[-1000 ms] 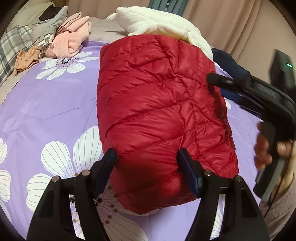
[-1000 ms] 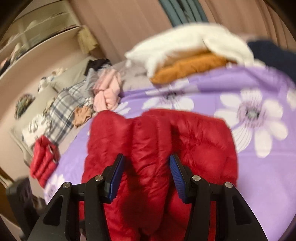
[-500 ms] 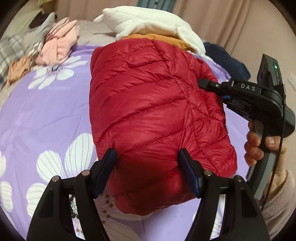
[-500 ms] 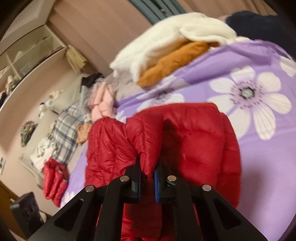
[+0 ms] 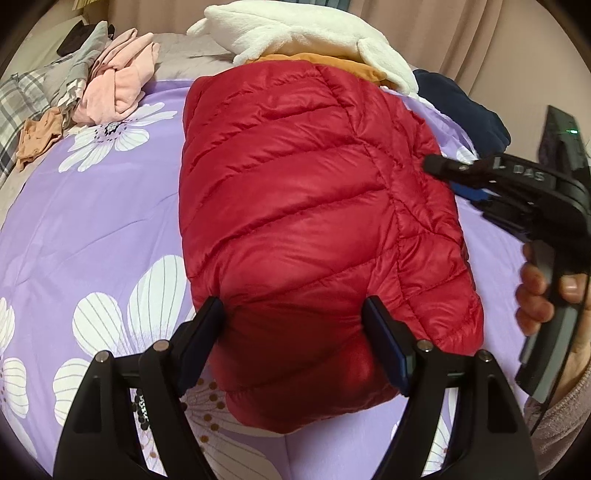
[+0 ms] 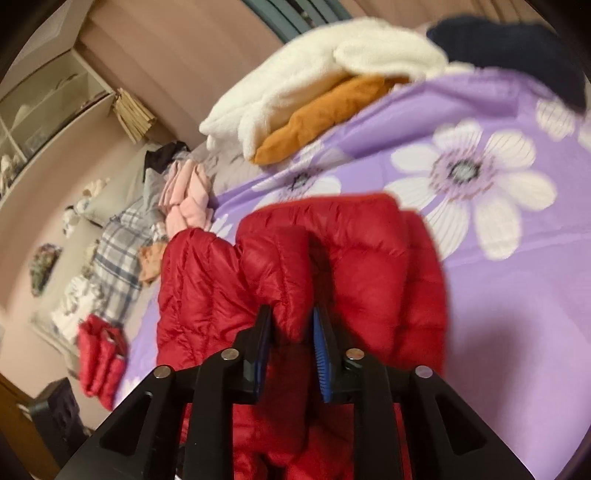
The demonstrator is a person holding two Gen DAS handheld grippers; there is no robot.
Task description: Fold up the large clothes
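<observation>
Left wrist view: folded, puffy red quilted jacket (image 5: 314,206) between spread left claw (image 5: 295,339), right claw (image 6: 291,332) seemingly pinching its fold.

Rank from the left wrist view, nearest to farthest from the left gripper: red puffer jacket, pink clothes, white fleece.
1. Red puffer jacket: between the left gripper fingers.
2. Pink clothes: upper left, on the bedspread.
3. White fleece: behind the jacket, top.

A home bedroom: a bed under a purple flowered cover (image 5: 92,221), heaped clothes (image 5: 118,85), curtains (image 5: 461,33) behind.
</observation>
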